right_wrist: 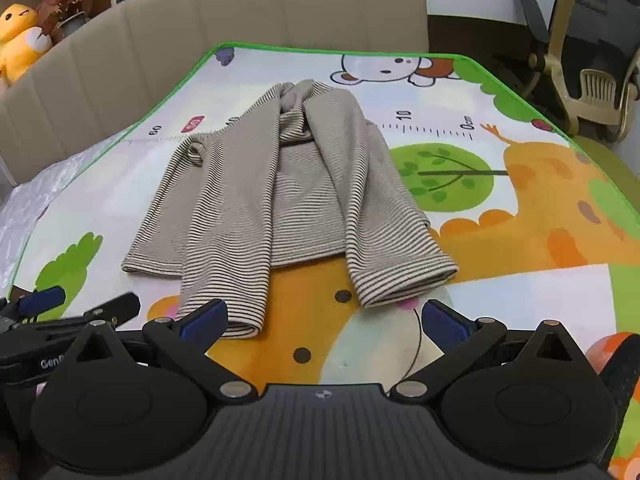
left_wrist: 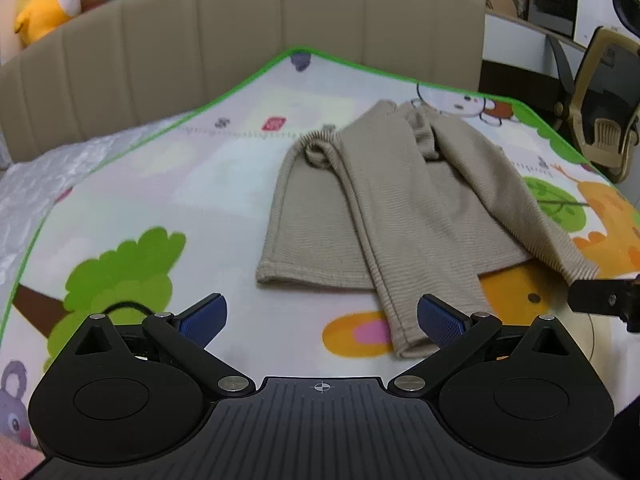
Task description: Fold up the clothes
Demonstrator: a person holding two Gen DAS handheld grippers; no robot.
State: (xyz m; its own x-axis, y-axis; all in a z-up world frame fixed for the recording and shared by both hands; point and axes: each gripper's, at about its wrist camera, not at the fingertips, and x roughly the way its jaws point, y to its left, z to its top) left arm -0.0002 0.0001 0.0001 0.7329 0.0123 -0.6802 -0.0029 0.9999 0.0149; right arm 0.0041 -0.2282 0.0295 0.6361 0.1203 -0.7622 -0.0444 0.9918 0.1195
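Observation:
A beige striped long-sleeved top (left_wrist: 384,208) lies flat on a cartoon play mat (left_wrist: 160,184), both sleeves folded in over the body and running toward me. It also shows in the right wrist view (right_wrist: 276,184). My left gripper (left_wrist: 322,320) is open and empty, just short of the left sleeve cuff (left_wrist: 404,336). My right gripper (right_wrist: 324,324) is open and empty, between the two sleeve cuffs, just short of the right cuff (right_wrist: 404,284). The left gripper also shows at the left edge of the right wrist view (right_wrist: 80,308).
The mat (right_wrist: 500,240) covers a bed with a beige padded headboard (left_wrist: 240,40) behind. A yellow plush toy (left_wrist: 44,0) sits at the back left. An office chair (right_wrist: 592,52) and desk stand at the right. White bedding (left_wrist: 28,200) shows at the left.

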